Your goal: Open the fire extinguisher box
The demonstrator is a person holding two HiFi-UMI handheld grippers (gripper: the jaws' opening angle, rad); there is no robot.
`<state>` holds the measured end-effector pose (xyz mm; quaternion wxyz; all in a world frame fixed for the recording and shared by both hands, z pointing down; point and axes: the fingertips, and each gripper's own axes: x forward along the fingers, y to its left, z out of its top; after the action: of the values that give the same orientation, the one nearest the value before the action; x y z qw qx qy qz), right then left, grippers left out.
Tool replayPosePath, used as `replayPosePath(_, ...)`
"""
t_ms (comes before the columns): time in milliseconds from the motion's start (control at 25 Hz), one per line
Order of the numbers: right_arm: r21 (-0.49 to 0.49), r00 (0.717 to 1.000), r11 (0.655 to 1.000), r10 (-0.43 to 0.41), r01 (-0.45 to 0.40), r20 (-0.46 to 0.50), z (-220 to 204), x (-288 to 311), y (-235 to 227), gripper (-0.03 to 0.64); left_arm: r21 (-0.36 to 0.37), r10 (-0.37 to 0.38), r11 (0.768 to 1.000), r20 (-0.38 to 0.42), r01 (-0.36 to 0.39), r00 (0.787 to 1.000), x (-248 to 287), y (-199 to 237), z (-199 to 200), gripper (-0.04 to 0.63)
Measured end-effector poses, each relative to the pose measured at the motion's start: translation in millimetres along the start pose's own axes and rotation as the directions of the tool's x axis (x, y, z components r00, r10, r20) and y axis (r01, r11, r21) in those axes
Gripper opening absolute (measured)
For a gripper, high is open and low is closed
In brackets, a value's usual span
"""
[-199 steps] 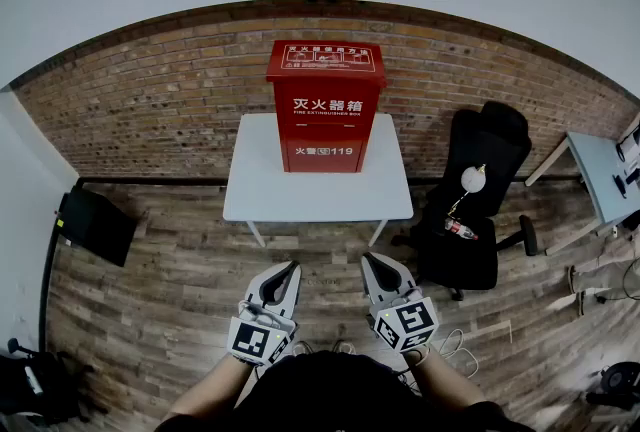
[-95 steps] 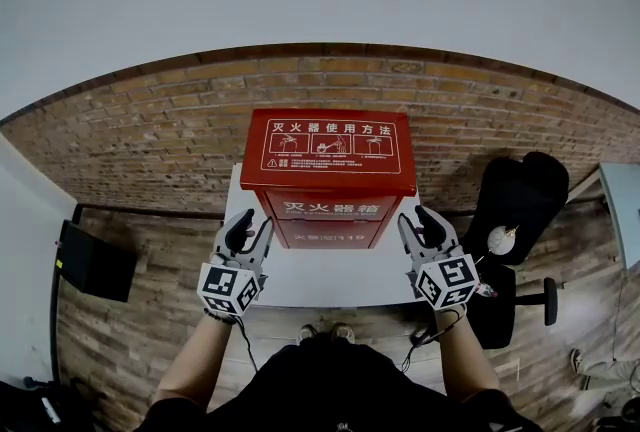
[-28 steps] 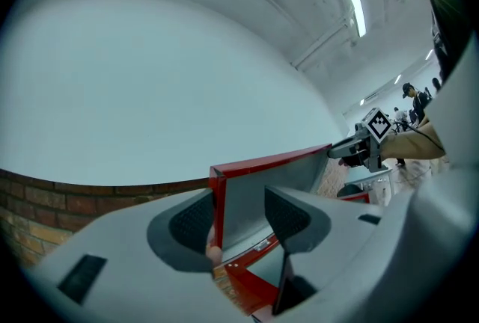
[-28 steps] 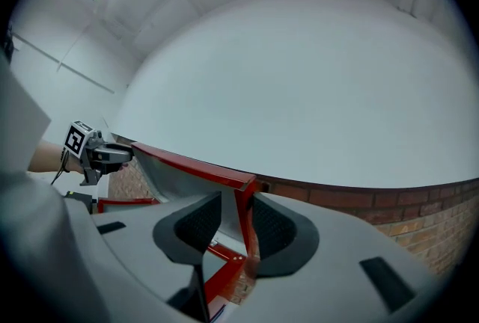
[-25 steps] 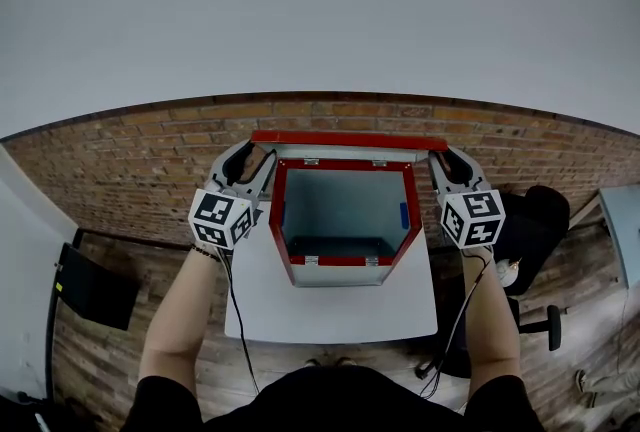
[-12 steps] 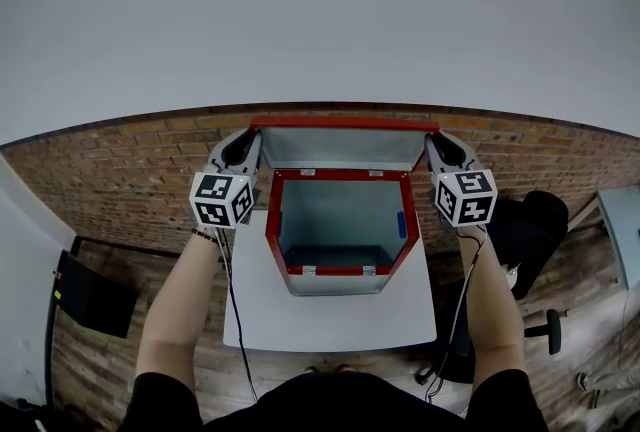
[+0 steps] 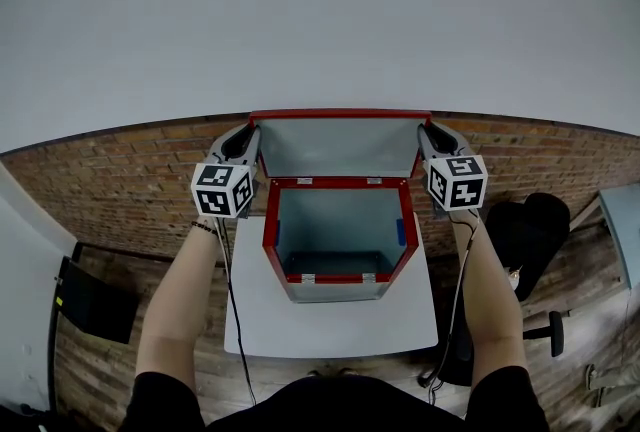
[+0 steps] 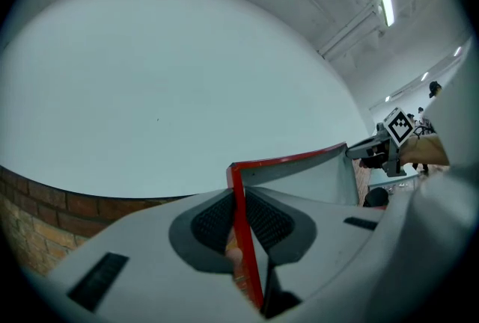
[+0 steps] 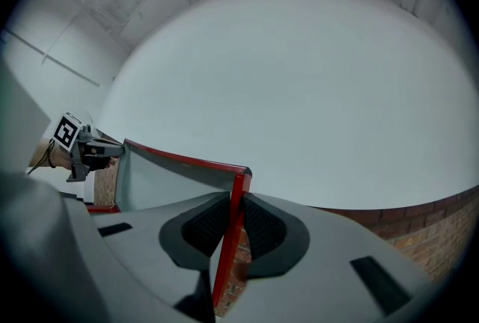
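The red fire extinguisher box [image 7: 268, 238] stands open on a white table [image 7: 330, 320], its grey inside bare apart from a blue patch on the right wall. Its lid [image 7: 340, 148] is raised upright against the brick wall. My left gripper [image 7: 246, 136] is shut on the lid's left side edge, my right gripper [image 7: 428, 132] on its right side edge. In the left gripper view the red lid edge [image 8: 238, 194] runs between the pressing pads of that gripper [image 8: 241, 228]. The right gripper view shows the same: red edge [image 9: 239, 191] clamped in that gripper [image 9: 230, 228].
A brick wall [image 7: 130, 170] rises just behind the box and table. A black office chair [image 7: 525, 230] stands at the right, a black case [image 7: 90, 285] lies on the wood floor at the left, and a desk corner [image 7: 622, 220] shows at the far right.
Both grippers have risen and moved back with the lid, swinging it from about half raised to upright. Seconds before that the box was closed.
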<state>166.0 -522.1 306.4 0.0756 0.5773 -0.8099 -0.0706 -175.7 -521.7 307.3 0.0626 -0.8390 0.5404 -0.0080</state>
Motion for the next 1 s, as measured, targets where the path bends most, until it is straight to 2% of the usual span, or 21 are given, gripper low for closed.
replayPosePath(560, 0.022, 0.999, 1.0, -0.004, 0.005, -0.045, -6.2, 31.5, -9.1, 0.069, -0.012, 0.024, 1.0, -0.033, -0.024, 0.999, 21.3, 8.3, -7.1, 0.094)
replayPosePath(800, 0.038, 0.999, 0.999, 0.009, -0.008, -0.037, -6.1, 32.0, -9.8, 0.071, 0.05, 0.028, 0.998, -0.073, -0.024, 0.997, 23.9, 7.0, -7.7, 0.099)
replayPosePath(1000, 0.008, 1.0, 1.0, 0.023, -0.023, -0.003, -1.0, 20.9, -8.9, 0.083, 0.092, 0.068, 0.994, -0.097, -0.059, 0.993, 18.6, 6.3, -4.5, 0.122)
